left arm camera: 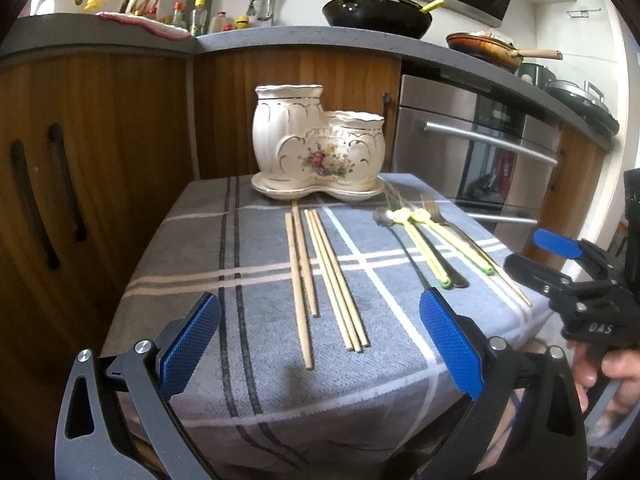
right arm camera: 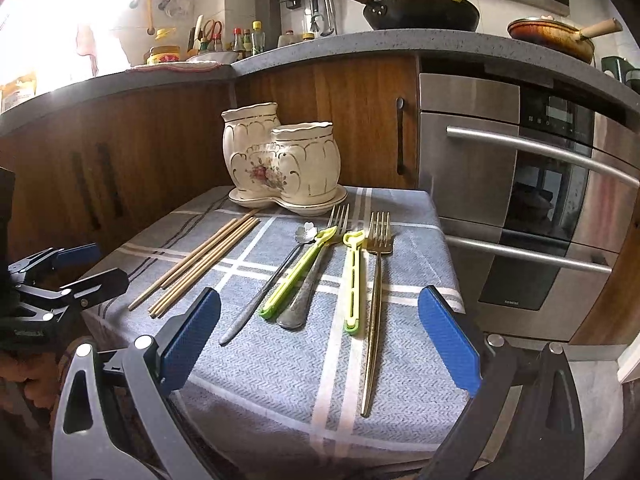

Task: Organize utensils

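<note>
A cream ceramic two-cup utensil holder [left arm camera: 318, 144] [right arm camera: 280, 162] stands at the far edge of a small table with a blue-grey checked cloth [left arm camera: 240, 280] [right arm camera: 400, 272]. Several wooden chopsticks [left arm camera: 324, 276] [right arm camera: 200, 266] lie on the cloth in front of it. To their right lie a dark spoon [right arm camera: 264, 288], two yellow-green utensils [right arm camera: 353, 280] [left arm camera: 424, 248], a silver fork [right arm camera: 316, 268] and a gold fork [right arm camera: 375, 300]. My left gripper [left arm camera: 320, 344] is open and empty over the near end of the chopsticks. My right gripper [right arm camera: 320, 344] [left arm camera: 540, 254] is open and empty over the forks' handles.
Wooden cabinets [left arm camera: 100, 140] stand behind and left of the table, a steel oven [right arm camera: 520, 208] with bar handles to the right. A counter [right arm camera: 360, 46] above carries a black wok, a pan and bottles.
</note>
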`<state>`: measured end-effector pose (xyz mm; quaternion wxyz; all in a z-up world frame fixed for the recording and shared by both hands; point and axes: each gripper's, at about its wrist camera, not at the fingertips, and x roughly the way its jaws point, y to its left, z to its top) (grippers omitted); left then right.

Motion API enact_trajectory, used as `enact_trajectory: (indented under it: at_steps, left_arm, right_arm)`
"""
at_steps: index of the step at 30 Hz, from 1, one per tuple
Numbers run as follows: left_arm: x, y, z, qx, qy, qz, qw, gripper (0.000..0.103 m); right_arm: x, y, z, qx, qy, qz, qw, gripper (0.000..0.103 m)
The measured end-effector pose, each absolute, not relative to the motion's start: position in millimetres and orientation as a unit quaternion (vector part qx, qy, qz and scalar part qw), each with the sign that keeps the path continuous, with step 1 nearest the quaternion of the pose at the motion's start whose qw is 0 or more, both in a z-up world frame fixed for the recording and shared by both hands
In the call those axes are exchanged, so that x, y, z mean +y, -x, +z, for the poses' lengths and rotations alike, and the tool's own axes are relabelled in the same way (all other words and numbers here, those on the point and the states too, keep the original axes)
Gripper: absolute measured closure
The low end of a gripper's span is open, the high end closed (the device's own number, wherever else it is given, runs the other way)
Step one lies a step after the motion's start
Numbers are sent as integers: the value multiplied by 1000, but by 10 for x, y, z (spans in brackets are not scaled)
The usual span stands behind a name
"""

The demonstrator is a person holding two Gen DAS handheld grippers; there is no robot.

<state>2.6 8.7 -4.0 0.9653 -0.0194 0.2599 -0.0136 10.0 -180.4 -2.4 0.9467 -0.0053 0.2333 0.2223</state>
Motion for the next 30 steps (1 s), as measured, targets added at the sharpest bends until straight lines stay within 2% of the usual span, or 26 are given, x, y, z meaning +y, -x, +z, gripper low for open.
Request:
enact_trajectory:
  at_steps: [30]
  left_arm:
    - [140,-169,-74,281,37,-13,959,4]
  right_arm:
    - [-1832,-142,-1,238,15,211,948,6]
